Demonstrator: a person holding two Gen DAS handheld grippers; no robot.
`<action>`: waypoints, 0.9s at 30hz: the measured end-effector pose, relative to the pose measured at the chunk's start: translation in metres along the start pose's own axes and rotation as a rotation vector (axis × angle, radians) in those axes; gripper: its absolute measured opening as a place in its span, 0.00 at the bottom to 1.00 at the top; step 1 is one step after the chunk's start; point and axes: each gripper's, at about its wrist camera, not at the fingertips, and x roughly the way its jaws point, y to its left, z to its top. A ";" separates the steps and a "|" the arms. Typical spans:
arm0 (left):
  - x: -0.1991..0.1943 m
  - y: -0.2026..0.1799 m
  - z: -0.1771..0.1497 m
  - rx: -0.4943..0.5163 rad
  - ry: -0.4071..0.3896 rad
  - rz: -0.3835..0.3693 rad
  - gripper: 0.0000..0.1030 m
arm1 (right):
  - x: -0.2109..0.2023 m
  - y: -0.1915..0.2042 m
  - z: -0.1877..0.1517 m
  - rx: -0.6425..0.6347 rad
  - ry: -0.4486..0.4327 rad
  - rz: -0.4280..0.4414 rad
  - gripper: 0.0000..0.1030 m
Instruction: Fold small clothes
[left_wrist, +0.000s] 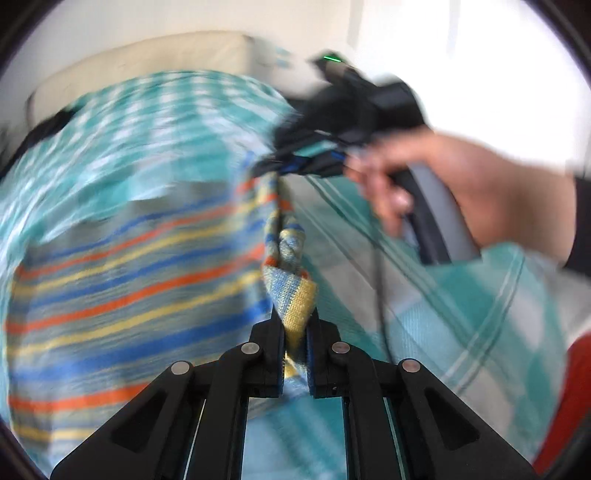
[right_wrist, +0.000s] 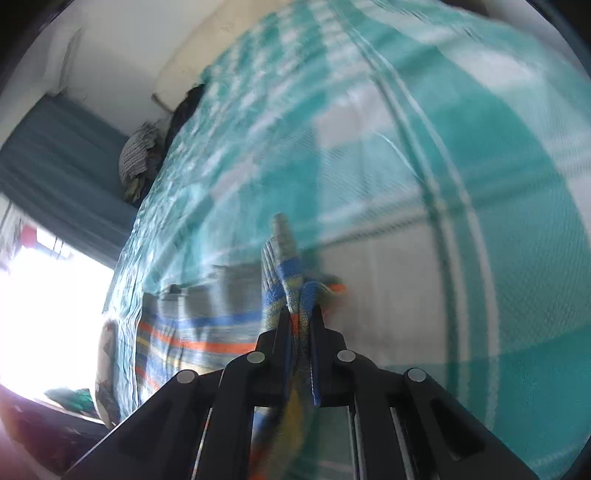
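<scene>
Both grippers pinch striped knit (left_wrist: 122, 280); only left view shows hand (left_wrist: 461, 184).

Daylight glares from a blown-out window (right_wrist: 48, 310); both fisheye views are motion-blurred, edges vignetted.

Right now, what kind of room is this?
Probably a bedroom. A teal checked bedsheet covers a wide bed, a cream headboard stands at its far end, and a dark teal curtain hangs by a bright window.
</scene>
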 end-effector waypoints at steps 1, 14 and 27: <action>-0.012 0.014 0.001 -0.046 -0.015 0.001 0.07 | -0.004 0.018 0.001 -0.046 -0.005 0.002 0.08; -0.076 0.184 -0.066 -0.504 0.005 0.142 0.07 | 0.136 0.240 -0.023 -0.293 0.144 0.064 0.08; -0.114 0.210 -0.071 -0.520 -0.012 0.115 0.53 | 0.112 0.238 -0.051 -0.308 0.042 0.181 0.44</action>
